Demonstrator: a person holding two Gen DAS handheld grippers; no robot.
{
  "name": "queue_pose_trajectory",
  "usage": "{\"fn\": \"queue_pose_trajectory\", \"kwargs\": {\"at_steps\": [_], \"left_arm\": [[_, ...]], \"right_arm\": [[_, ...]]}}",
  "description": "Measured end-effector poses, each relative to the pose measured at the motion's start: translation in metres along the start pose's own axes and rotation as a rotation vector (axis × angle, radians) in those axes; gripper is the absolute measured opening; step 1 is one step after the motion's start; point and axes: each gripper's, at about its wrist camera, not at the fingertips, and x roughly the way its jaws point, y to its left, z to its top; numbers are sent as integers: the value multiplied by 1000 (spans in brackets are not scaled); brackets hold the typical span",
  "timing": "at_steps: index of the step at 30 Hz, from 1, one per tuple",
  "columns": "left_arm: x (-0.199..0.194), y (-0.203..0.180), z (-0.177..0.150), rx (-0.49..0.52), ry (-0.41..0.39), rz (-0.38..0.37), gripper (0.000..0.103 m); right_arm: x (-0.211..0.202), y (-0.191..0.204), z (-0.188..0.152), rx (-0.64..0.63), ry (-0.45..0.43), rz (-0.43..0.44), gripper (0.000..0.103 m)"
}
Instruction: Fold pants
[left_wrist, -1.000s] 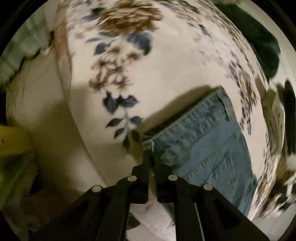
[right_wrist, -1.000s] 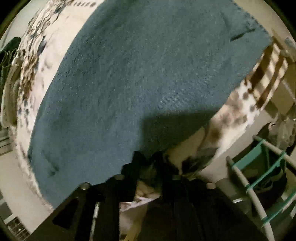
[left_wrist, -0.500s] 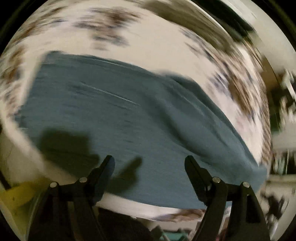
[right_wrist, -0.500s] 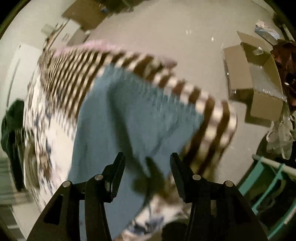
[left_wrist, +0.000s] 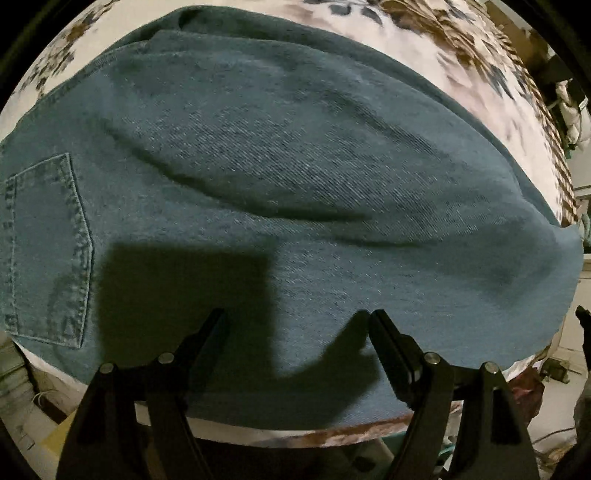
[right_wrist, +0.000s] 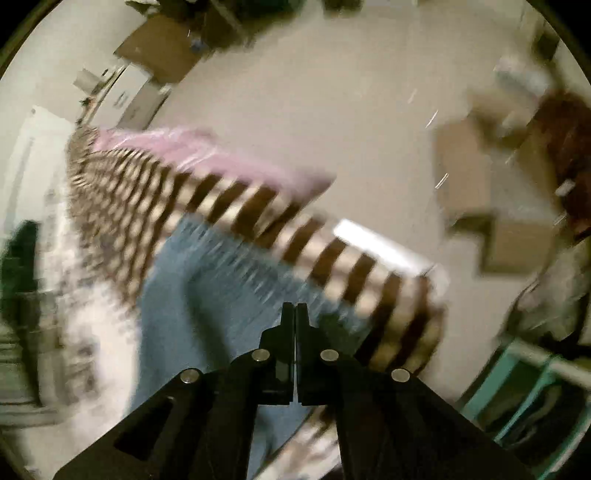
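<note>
The blue denim pants (left_wrist: 280, 192) lie spread on a floral-print bed cover (left_wrist: 461, 62), with a back pocket (left_wrist: 48, 251) at the left. My left gripper (left_wrist: 297, 325) is open and empty, close above the near edge of the pants. In the blurred right wrist view, the pants (right_wrist: 207, 295) lie beside the cover's brown-striped border (right_wrist: 295, 229). My right gripper (right_wrist: 294, 314) is shut and empty, raised above the pants.
The bed edge (left_wrist: 332, 437) runs just under my left gripper. Beyond the bed lies pale floor (right_wrist: 332, 103) with cardboard boxes (right_wrist: 480, 206) at the right and a teal-and-white rack (right_wrist: 535, 373) at the lower right. A dark green cloth (right_wrist: 18, 258) lies at the left.
Both grippers let go of the pants and drew back. The left one opened and now hovers closer over the denim. The right one opened, then shut empty and swung upward.
</note>
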Motion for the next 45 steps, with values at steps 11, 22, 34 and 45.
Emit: {"fn": "queue_pose_trajectory", "kwargs": {"at_steps": [11, 22, 34, 45], "left_arm": [[23, -26, 8, 69, 1, 71, 103], [11, 5, 1, 55, 22, 55, 103], [14, 4, 10, 32, 1, 80, 103], [-17, -13, 13, 12, -53, 44, 103]], "right_arm": [[60, -15, 5, 167, 137, 48, 58], [-3, -2, -1, 47, -91, -71, 9], [10, -35, 9, 24, 49, -173, 39], [9, 103, -29, -431, 151, 33, 59]]}}
